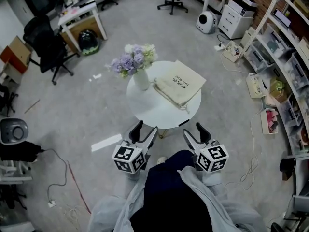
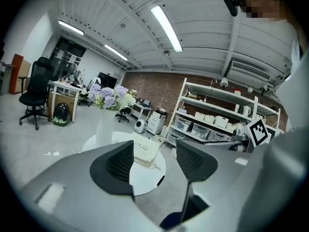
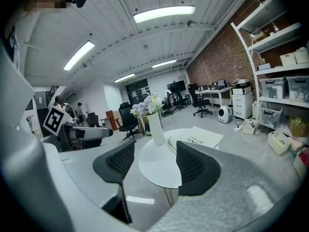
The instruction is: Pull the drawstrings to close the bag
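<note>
A beige cloth drawstring bag (image 1: 179, 83) lies flat on the right half of a small round white table (image 1: 159, 111), its cords trailing toward the table's near edge. The bag (image 2: 145, 149) also shows in the left gripper view, and the bag (image 3: 203, 137) in the right gripper view. My left gripper (image 1: 145, 132) hangs open just short of the table's near edge, nothing between its jaws. My right gripper (image 1: 194, 133) is open too, beside it to the right, also short of the table. Both point toward the table.
A white vase of purple and white flowers (image 1: 137, 66) stands on the table's left side, next to the bag. Office chairs (image 1: 50, 47), desks and a white shelf rack (image 1: 285, 57) ring the grey floor. Cables lie on the floor at left and right.
</note>
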A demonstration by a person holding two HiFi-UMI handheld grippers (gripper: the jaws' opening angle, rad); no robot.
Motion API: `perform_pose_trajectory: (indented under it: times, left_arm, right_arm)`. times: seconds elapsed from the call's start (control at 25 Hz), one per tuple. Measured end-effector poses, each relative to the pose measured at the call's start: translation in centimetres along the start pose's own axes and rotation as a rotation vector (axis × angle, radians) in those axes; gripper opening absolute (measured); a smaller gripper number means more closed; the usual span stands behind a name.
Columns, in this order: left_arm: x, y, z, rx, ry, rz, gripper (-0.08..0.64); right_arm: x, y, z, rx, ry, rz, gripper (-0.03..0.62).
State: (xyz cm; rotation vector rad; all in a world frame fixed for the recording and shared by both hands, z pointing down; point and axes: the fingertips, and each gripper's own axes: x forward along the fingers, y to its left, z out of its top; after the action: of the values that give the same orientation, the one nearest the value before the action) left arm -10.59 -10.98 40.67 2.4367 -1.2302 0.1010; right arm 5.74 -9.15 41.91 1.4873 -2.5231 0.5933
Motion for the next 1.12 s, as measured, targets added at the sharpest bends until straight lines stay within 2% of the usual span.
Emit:
perform_pose_trajectory:
  times: [0.32, 0.48, 0.76, 1.12]
  left_arm:
    - [2.0, 1.8, -3.3, 0.043, 0.106, -0.003, 0.278]
    - [4.8, 3.1, -4.4, 0.049, 0.157, -0.004, 0.272]
    - [10.8, 5.8, -6.4, 0.069, 0.259, 0.017, 0.269]
    - [15.4, 8.1, -7.9, 0.021, 0.341, 0.044, 0.268]
  right_arm:
    - [3.5, -2.3, -3.3, -0.108, 0.163, 0.021, 0.267]
    - [6.4, -4.1, -4.9, -0.148, 0.247, 0.048, 0.256]
    - [11.5, -8.0, -8.0, -0.298, 0.424, 0.11, 0.256]
    - [16.0, -10.2, -10.8, -0.459, 0.576, 0.218, 0.239]
